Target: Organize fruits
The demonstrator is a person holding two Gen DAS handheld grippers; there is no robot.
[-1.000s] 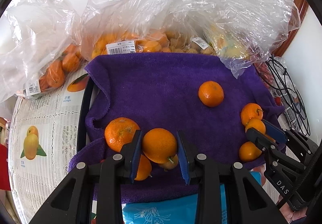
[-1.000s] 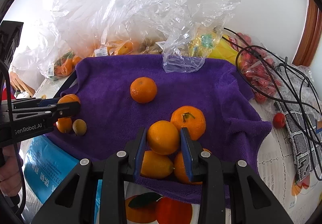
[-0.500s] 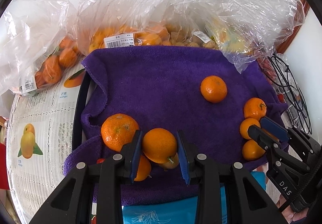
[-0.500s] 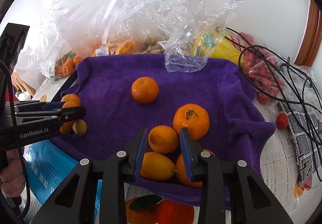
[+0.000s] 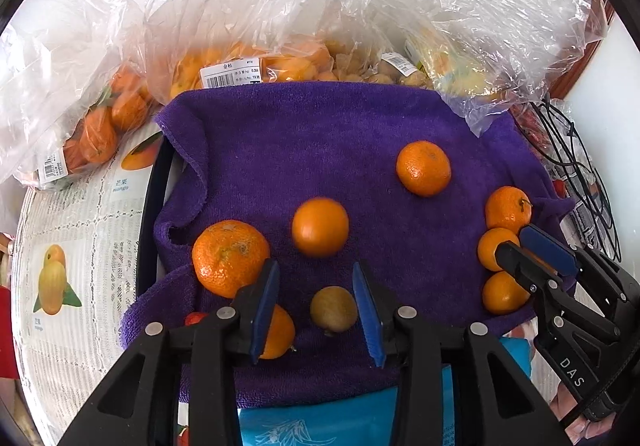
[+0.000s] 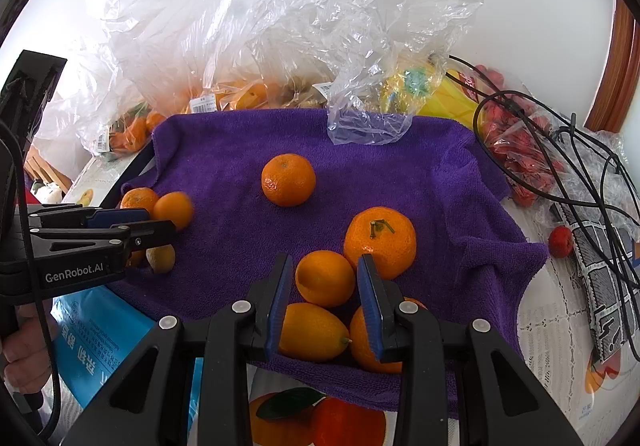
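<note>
The smooth orange [image 5: 320, 226] just ahead of the left tool [image 5: 315, 288] is motion-blurred as that tool's jaws open, with nothing pressed between them. An orange [image 5: 280, 334] near the purple towel's [image 5: 304, 149] near edge is half hidden behind the left tool's finger [image 5: 262, 306]. In the right wrist view, a tangerine [image 6: 368, 342] at the towel's near edge is partly covered by the right tool's [image 6: 324, 296] finger [image 6: 372, 310]. Fruit inside the plastic bags [image 5: 320, 5] along the towel's far edge shows only as hazy shapes; the label [image 5: 230, 75] print is too small to read.
</note>
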